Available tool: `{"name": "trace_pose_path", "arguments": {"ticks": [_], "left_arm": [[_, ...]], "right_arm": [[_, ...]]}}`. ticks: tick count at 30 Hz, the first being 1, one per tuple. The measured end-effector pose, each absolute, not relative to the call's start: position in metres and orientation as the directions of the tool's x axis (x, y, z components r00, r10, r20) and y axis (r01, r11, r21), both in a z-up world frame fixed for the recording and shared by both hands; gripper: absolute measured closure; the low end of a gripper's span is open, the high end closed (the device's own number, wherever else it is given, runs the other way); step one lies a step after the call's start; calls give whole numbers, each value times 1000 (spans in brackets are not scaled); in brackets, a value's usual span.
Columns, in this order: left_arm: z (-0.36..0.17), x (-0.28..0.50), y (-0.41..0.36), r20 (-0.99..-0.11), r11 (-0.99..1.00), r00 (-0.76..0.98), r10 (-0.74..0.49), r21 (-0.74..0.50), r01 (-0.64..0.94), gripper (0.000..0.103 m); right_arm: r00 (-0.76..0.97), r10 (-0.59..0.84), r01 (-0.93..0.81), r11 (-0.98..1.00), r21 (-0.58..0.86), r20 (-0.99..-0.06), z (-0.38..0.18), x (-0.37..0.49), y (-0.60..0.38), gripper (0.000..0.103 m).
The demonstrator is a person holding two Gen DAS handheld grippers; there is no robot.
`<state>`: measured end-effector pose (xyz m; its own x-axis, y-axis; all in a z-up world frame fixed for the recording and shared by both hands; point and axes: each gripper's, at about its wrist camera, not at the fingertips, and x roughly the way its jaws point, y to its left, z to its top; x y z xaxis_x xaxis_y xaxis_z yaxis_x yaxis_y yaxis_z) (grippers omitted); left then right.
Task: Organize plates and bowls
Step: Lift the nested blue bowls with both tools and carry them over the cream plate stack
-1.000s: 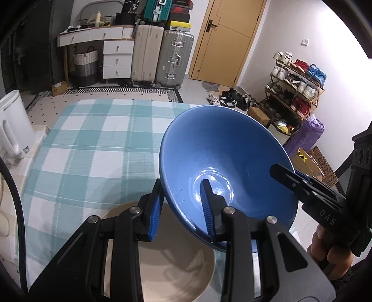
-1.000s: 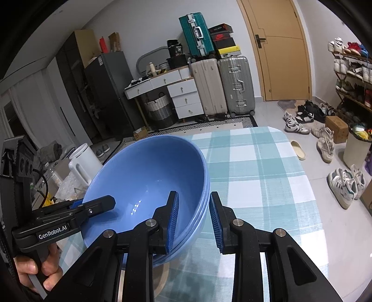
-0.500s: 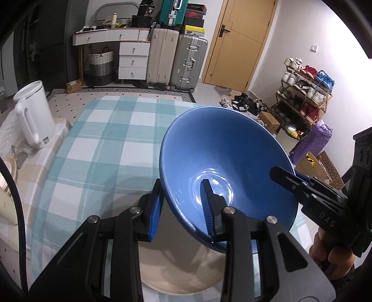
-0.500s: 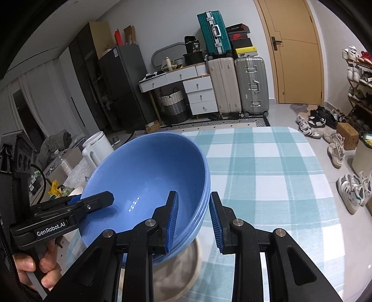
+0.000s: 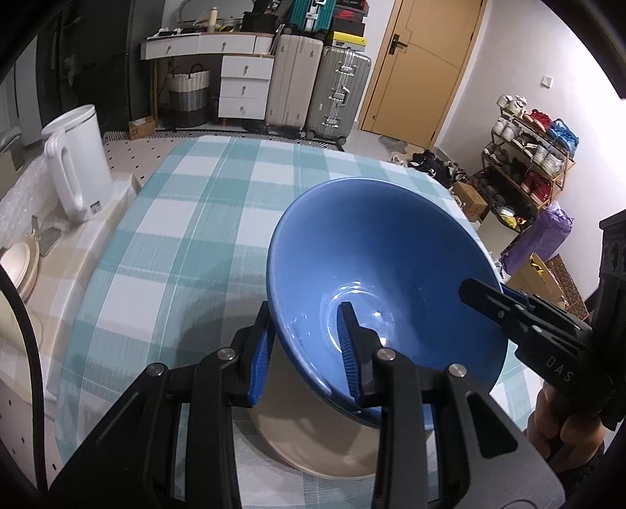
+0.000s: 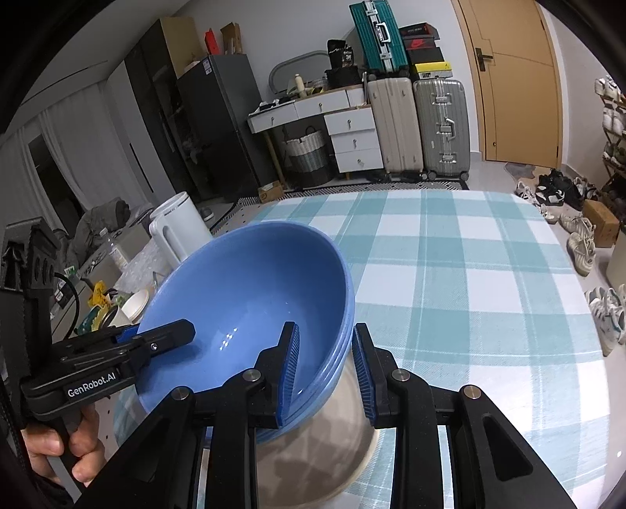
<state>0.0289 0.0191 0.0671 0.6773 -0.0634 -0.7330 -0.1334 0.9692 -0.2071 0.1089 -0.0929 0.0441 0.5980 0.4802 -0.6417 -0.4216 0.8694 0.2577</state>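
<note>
Both grippers clamped on the blue bowls [image 5: 375,266], a nested stack (layered rims visible in right view [image 6: 250,297]). Left gripper [image 5: 305,348] pinches the near-left wall, one finger inside, one outside. Right gripper [image 6: 324,368] does the same on the opposite rim. Each gripper shows in the other's view, fingers closed over the rim.

Stack is tilted and held up off the table [image 5: 195,219], directly above a beige plate [image 5: 313,446] that lies flat on the cloth near the front edge. Bowls look clear of the plate; contact can't be confirmed.

Surface: teal-and-white check tablecloth [image 6: 469,282], bare beyond the plate. Left of the table is a lower beige counter [image 5: 70,254] with a white kettle [image 5: 76,156], another pale plate [image 5: 21,266] at its edge, plus bubble wrap and small clutter.

Room: white drawer unit [image 6: 352,133] on the far wall with a woven basket [image 6: 307,156] beside it, two upright suitcases, beige [image 6: 393,125] and silver [image 6: 442,125], and a teal case [image 6: 371,35] stacked on top with boxes. Dark fridge [image 6: 219,117] to the left, wooden door [image 6: 512,78] to the right. Shoe rack [image 5: 536,156] along the right wall, loose shoes [image 6: 583,246] on the floor, purple rolled mat [image 5: 544,239] and cardboard boxes near the table's right side.
</note>
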Motion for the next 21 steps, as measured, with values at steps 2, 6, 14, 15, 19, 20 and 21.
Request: {"name": "trace_pose_path", "arguments": {"ticks": [2, 6, 14, 15, 19, 20, 21], "left_arm": [[60, 29, 22, -738, 967, 671, -66, -213, -139, 75], [47, 36, 26, -747, 966, 661, -70, -216, -143, 75], [37, 45, 19, -743, 973, 668, -44, -183, -139, 75], [37, 46, 18, -743, 974, 668, -42, -180, -139, 75], [37, 48, 16, -750, 974, 659, -56, -187, -130, 75], [37, 48, 14, -748, 975, 662, -56, -183, -124, 75], [37, 48, 13, -748, 976, 662, -53, -178, -123, 75]], "right_arm": [[592, 481, -426, 868, 256, -647, 40, 108, -90, 75], [580, 466, -429, 872, 236, -668, 32, 108, -84, 75], [586, 445, -424, 880, 212, -677, 20, 113, -85, 75], [586, 445, -424, 881, 211, -677, 19, 114, -85, 75], [584, 448, -422, 880, 218, -677, 19, 114, -86, 75], [585, 446, -422, 881, 216, -677, 19, 114, -87, 75], [584, 443, -421, 882, 213, -681, 18, 116, -87, 75]]}}
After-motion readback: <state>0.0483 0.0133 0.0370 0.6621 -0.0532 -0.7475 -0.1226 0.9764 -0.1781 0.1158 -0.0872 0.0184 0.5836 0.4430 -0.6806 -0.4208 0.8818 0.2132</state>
